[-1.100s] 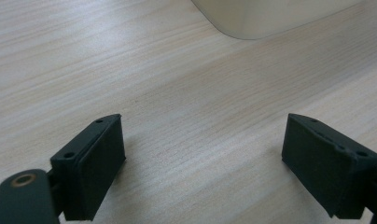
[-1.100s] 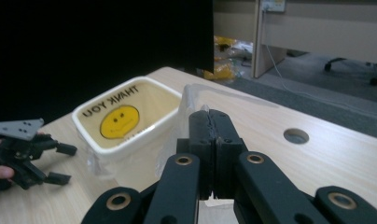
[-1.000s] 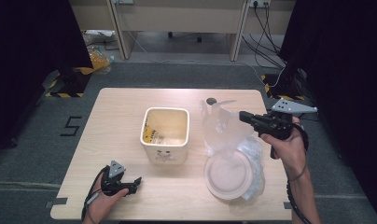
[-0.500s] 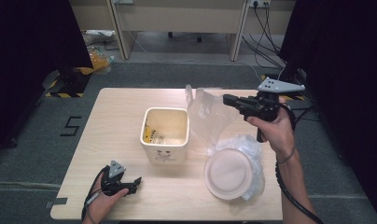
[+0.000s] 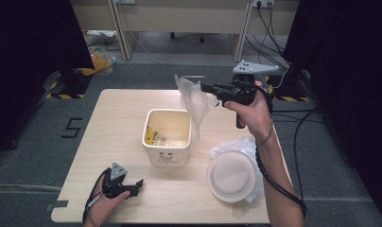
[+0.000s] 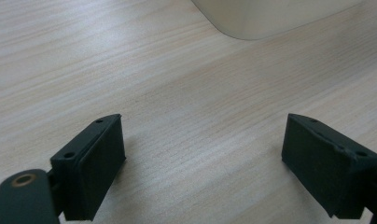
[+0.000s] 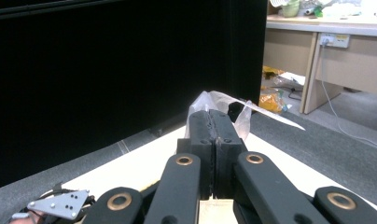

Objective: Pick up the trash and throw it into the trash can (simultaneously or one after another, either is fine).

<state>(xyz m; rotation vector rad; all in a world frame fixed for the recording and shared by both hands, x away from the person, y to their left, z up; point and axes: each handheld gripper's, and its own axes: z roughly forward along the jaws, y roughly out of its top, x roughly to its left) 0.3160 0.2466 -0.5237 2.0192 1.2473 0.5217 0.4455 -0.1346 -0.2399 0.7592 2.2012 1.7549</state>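
Clear crumpled plastic bag (image 5: 195, 100) pinched at its top between the shut fingers (image 7: 213, 127), hanging limp below them, partly above the cream bin (image 5: 168, 133).

The right hand (image 5: 252, 113) is raised above the far side of the table, forearm stretching up from the near edge, holding the black two-jaw right gripper (image 5: 205, 88) level and pointing leftward, its jaws pressed together on a thin clear plastic bag (image 5: 195, 101). The left hand (image 5: 103, 202) rests low at the near left corner, its black left gripper (image 5: 138, 185) lying flat with jaws spread wide apart, nothing between them.
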